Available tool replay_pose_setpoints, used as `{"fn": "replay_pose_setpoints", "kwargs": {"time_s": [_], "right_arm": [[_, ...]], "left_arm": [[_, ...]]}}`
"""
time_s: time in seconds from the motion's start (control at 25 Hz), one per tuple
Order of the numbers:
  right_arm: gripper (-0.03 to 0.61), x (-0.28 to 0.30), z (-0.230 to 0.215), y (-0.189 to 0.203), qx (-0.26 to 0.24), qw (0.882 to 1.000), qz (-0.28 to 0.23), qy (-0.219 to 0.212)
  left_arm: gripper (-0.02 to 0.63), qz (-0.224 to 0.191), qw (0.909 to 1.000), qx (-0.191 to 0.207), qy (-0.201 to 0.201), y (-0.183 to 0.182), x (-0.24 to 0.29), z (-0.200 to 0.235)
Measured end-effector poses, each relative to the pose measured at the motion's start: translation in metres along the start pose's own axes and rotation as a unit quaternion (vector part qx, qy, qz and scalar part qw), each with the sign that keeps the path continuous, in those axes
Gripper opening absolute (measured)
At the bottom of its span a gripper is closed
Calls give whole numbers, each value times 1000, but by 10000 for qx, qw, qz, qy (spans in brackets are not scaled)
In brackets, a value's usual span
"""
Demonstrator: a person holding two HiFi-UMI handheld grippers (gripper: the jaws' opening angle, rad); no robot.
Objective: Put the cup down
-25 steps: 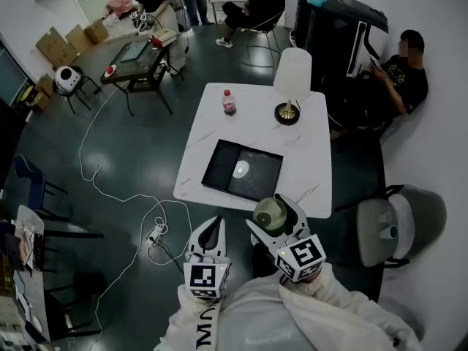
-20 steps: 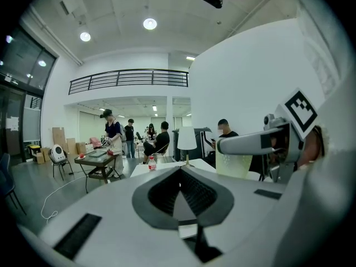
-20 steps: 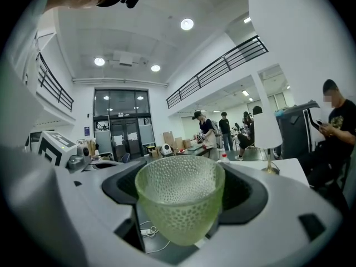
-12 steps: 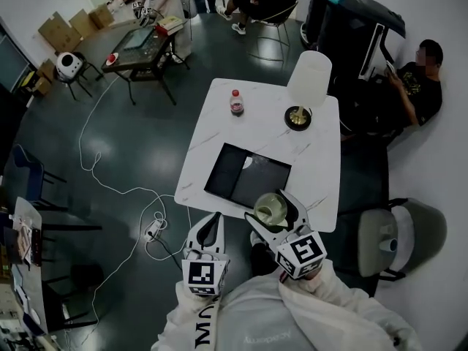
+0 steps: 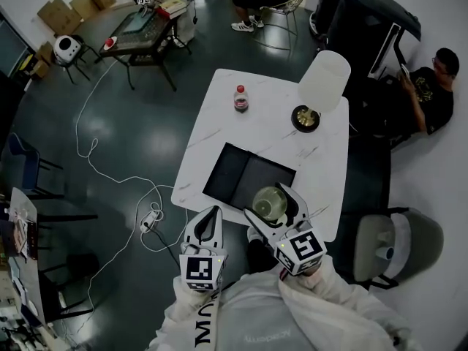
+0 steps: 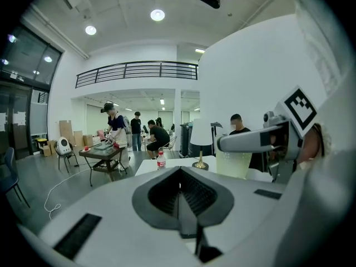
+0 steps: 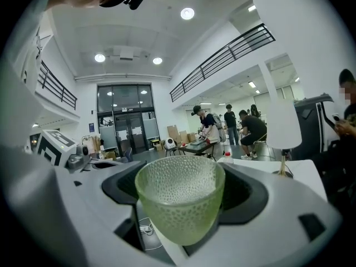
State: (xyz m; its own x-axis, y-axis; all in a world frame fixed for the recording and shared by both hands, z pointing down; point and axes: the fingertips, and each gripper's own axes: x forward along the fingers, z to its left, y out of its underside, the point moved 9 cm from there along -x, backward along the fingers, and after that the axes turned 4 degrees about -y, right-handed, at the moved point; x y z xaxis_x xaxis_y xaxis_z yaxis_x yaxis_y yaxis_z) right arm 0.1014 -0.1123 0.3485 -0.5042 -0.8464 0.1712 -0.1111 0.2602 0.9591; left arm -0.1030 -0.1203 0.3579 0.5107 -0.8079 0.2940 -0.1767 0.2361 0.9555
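- We see a cup (image 7: pixel 179 204) of pale green, see-through glass, pebbled all over.
- The table (image 5: pixel 219 126) looks white, smooth, marble-veined.
- The tray (image 5: pixel 232 175) looks matt black.

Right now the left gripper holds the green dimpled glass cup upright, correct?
No. The right gripper holds the green dimpled glass cup upright, as the right gripper view shows; the left gripper is shut on nothing.

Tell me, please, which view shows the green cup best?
The right gripper view: the green cup fills the centre, upright in the right gripper, dimpled glass sharp. The head view shows its rim from above; the left gripper view, its side.
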Motion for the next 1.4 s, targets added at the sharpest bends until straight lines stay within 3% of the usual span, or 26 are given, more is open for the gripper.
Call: {"fn": "replay_pose_setpoints", "kwargs": {"time_s": [0.96,1.4], "right_arm": [[402,111,-71,0,-43,9985,365,-398],[402,143,-85,1,-331,9964,532,-566]], "left_arm": [[11,325,9987,-238,-324,4,105,47],[11,407,9978,-184,-496,8,132,67]]}}
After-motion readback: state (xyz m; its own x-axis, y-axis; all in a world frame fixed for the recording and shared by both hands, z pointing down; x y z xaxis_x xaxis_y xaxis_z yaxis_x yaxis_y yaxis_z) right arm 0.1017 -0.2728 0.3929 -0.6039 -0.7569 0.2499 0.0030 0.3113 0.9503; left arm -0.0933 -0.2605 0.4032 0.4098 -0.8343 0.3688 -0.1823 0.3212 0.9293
